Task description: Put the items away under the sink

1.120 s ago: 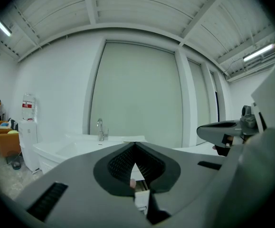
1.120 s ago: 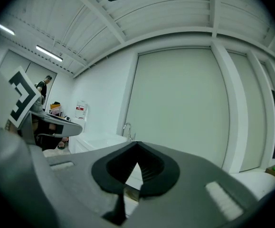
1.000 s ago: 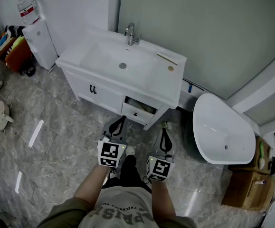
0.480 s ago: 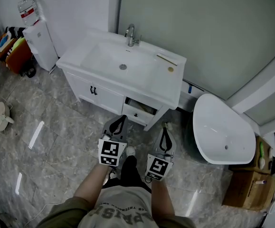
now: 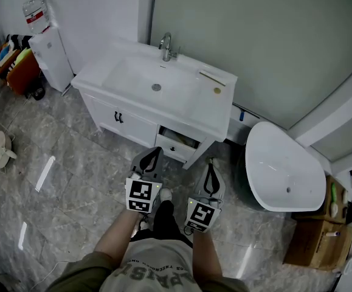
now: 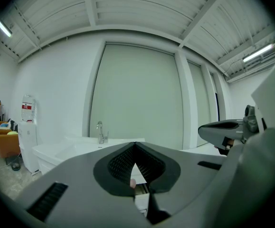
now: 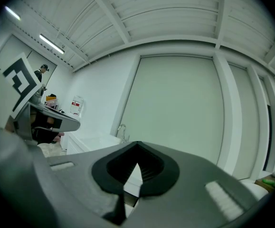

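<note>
A: What are the jaws doing?

B: Both pairs are closed with nothing between them. The left gripper [image 5: 154,152] and the right gripper [image 5: 211,162] are held side by side in front of the person, pointing at the vanity cabinet [image 5: 140,128]. In each gripper's own view the ribbed pads meet at the tips, left [image 6: 135,145] and right [image 7: 137,144].

A: And the things to be put away?

B: On the countertop, right of the sink [image 5: 153,78], lie a thin strip [image 5: 213,77] and, just beside it, a small round piece [image 5: 217,90]. Both are too small to name. Neither gripper is near them.

A: Is the cabinet open?

B: The doors [image 5: 120,117] with the dark handles are shut. The drawer [image 5: 177,142] on the right side stands slightly ajar, and the left gripper's tips point roughly at it.

A: What else is around?

B: A tap [image 5: 166,44] at the back of the sink, a water dispenser [image 5: 51,55] to the left, and a white oval tub [image 5: 285,169] on the floor [image 5: 72,163] to the right
</note>
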The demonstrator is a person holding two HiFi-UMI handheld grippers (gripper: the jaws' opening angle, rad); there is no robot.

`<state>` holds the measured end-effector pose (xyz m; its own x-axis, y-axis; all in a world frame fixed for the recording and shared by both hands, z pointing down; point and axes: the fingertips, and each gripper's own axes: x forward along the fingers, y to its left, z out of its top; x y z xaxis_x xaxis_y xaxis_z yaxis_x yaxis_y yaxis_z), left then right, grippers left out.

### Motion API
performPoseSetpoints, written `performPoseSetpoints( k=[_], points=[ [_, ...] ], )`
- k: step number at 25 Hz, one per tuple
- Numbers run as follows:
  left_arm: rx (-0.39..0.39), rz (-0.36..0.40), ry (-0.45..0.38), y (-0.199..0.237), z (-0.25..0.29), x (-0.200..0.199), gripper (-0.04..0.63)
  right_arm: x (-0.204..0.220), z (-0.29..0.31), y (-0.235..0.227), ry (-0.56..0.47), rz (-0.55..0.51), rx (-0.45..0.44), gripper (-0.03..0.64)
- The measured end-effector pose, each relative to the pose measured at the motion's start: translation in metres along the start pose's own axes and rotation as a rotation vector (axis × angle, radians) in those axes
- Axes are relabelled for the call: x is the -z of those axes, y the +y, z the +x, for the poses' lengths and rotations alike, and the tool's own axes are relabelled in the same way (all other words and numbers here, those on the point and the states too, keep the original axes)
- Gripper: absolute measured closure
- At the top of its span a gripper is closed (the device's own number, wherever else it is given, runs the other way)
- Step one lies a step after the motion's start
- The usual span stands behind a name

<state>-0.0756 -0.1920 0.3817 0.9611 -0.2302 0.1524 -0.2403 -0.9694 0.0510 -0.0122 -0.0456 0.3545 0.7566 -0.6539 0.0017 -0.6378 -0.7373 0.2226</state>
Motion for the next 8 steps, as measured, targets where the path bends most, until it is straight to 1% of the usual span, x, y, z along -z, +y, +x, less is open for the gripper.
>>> performPoseSetpoints(
  k=[8],
  points=[
    [-0.004, -0.002, -0.002, 0.0004, 0.0018, -0.0011, 0.586, -0.0012, 0.0025, -0.0023, -0.003, 0.000, -0.001, 0.618]
  ],
)
